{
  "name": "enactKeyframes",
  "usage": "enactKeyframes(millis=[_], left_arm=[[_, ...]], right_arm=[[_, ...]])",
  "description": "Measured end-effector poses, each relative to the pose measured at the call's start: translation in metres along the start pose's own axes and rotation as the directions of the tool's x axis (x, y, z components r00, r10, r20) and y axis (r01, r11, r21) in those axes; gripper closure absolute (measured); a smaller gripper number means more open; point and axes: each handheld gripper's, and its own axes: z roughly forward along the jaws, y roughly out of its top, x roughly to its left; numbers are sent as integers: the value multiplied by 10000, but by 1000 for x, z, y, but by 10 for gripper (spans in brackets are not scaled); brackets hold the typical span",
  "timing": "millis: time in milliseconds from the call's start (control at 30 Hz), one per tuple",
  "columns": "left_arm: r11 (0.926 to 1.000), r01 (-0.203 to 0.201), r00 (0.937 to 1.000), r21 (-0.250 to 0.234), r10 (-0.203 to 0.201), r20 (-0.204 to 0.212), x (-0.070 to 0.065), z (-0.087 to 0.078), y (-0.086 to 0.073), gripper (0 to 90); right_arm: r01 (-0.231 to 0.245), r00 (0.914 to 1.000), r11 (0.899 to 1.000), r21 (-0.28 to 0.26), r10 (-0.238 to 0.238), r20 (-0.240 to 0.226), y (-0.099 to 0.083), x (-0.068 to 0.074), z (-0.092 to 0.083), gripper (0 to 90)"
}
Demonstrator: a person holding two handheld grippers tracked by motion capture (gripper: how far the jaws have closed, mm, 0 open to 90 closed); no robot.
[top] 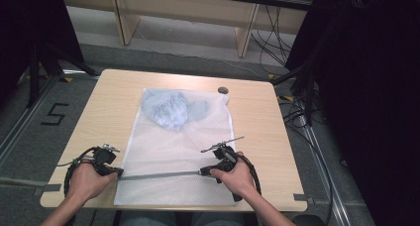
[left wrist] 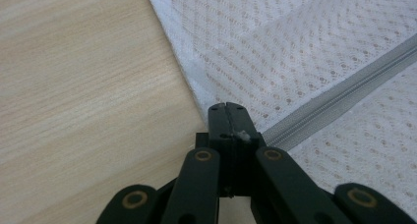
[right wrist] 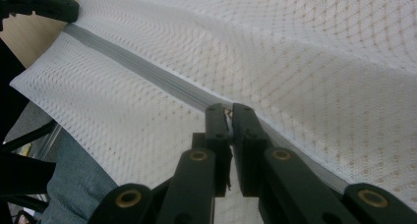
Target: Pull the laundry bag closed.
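Pinching the zipper's end at the mesh laundry bag's edge, the left gripper is anchoring while the right gripper, clamped on the zipper pull directly between its jaws, is needing a level draw along the track.

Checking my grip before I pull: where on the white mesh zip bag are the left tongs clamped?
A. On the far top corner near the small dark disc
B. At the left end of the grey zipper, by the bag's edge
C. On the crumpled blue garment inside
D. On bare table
B: the left tongs are shut at the grey zipper end, on the white mesh bag edge.
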Motion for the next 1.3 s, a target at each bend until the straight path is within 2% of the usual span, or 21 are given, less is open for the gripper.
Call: enactKeyframes(millis=[33,100,167,200,233,267,333,367,467,500,600,633,733,767,833,933,967,1000,1167,1200,1300], left_arm=[[9996,107,9999,-246,-108,-60,-1,2,-1,900],[9999,-108,9999,112,108,22,1,-1,0,900],[9999,44,10000,-113,-44,-34,0,1,0,900],[9998,32,9999,-184,-34,-104,-1,1,-1,900],[9998,47,10000,-204,-48,-41,0,1,-1,900],[9999,39,10000,-161,-40,-46,0,1,-1,900],[10000,-54,10000,61,54,22,0,0,0,900],[9999,-111,9999,105,111,26,1,-1,0,900],[9999,52,9999,-122,-53,-107,-1,1,0,900],[9999,-106,9999,52,106,-18,0,0,0,900],[10000,21,10000,-3,-21,-37,0,0,0,900],[9998,-147,9999,137,147,11,1,-1,0,900],[9998,-111,9999,139,111,19,1,-1,0,900],[9998,-99,9999,148,99,29,1,-1,0,900],[9998,93,9999,-162,-94,-49,-1,1,0,900],[9998,-114,9999,181,114,-20,0,-1,1,900],[9998,-104,9999,168,104,12,0,-1,1,900],[9998,-103,9999,169,103,9,0,-1,1,900],[9997,-105,9999,215,106,-30,0,-1,1,900],[9997,-99,9999,205,99,-24,0,-1,1,900],[9997,-102,9999,213,103,-26,0,-1,1,900]], right_arm=[[0,10000,10000,0,0,0,0,0,0,869],[38,10000,10000,4,-38,46,0,0,0,869],[-48,9999,10000,-27,48,-103,0,0,0,869],[107,9999,9999,-106,-107,-31,-1,-1,-1,869],[40,10000,9999,-92,-40,-3,-1,-1,-1,868],[-189,9998,9998,-32,188,-77,-1,-1,-2,869],[20,10000,9999,-141,-20,-5,-2,-4,-3,868],[-172,9998,9998,-79,172,34,-2,-3,-4,869],[-11,10000,9998,-191,12,48,-3,-6,-4,869],[-46,10000,9998,-169,47,43,-3,-6,-5,868],[-125,9999,9999,-108,125,11,-4,-6,-6,868],[-167,9999,9998,-122,168,33,-4,-7,-6,868],[-122,9999,9998,-149,123,64,-5,-10,-7,868],[-292,9995,9995,-112,293,76,-6,-10,-8,869],[-180,9998,9998,-132,182,102,-6,-11,-8,868],[-210,9997,9996,-164,212,145,-6,-12,-10,869],[-422,9990,9991,-42,422,148,-6,-12,-11,869],[-204,9997,9997,-134,206,160,-7,-14,-11,869],[-169,9998,9997,-187,172,137,-7,-16,-12,869],[-497,9987,9987,-127,498,99,-8,-14,-13,869],[-282,9994,9995,-130,285,206,-8,-17,-14,869]])
